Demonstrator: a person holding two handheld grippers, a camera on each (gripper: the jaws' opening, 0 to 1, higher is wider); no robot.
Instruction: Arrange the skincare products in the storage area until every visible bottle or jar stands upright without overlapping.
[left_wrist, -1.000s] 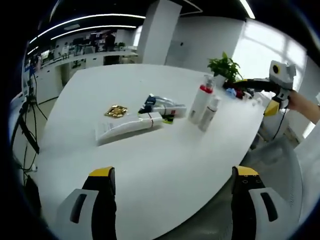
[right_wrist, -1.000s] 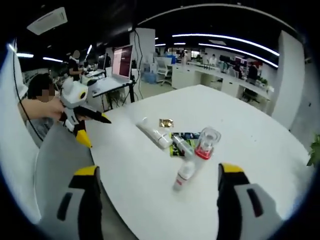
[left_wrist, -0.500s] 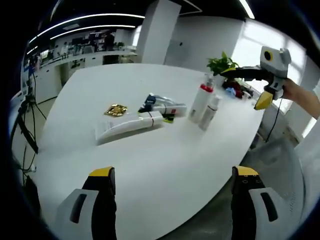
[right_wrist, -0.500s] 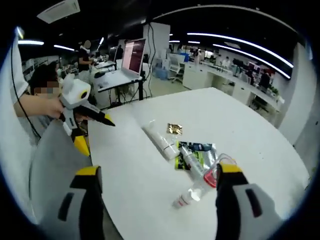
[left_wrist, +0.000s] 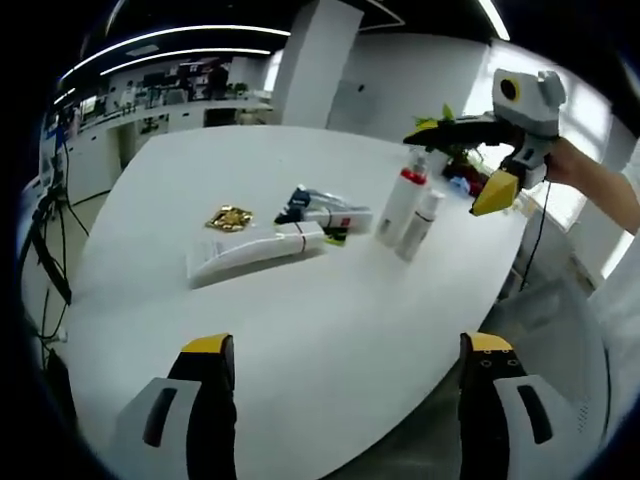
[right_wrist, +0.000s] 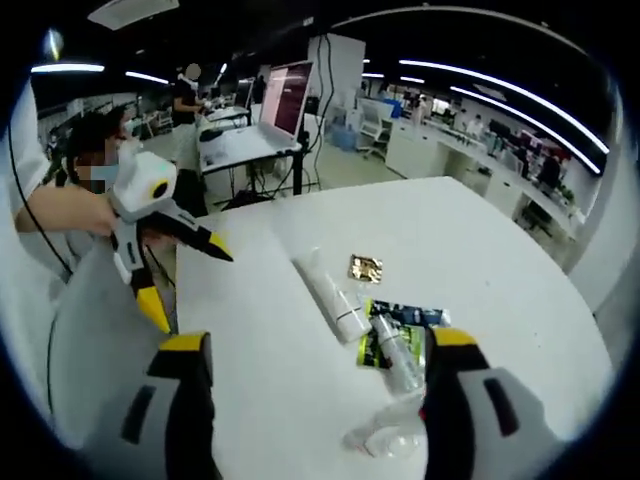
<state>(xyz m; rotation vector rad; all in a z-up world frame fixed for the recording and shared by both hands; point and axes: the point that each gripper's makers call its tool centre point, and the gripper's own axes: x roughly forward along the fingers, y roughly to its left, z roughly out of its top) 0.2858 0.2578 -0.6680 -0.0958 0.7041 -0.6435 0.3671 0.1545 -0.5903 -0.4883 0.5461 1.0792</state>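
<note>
Left gripper view: right gripper (left_wrist: 425, 130) now risen above red-collared pump bottle (left_wrist: 401, 203), jaws spread, empty.
Small white bottle (left_wrist: 419, 226): upright, just beside pump bottle.
White tube (left_wrist: 255, 254): lying flat, well apart from pump bottle.
Left gripper (left_wrist: 340, 350): jaws apart, empty.
Meaning: tube probably yet to stand.

White tabletop (left_wrist: 330, 330), white tube (left_wrist: 250, 253), gold packet (left_wrist: 231, 217), white bottle (left_wrist: 399, 203) with red collar, possibly dark-blue sachet (left_wrist: 297, 203), yellow-tipped black claws.
</note>
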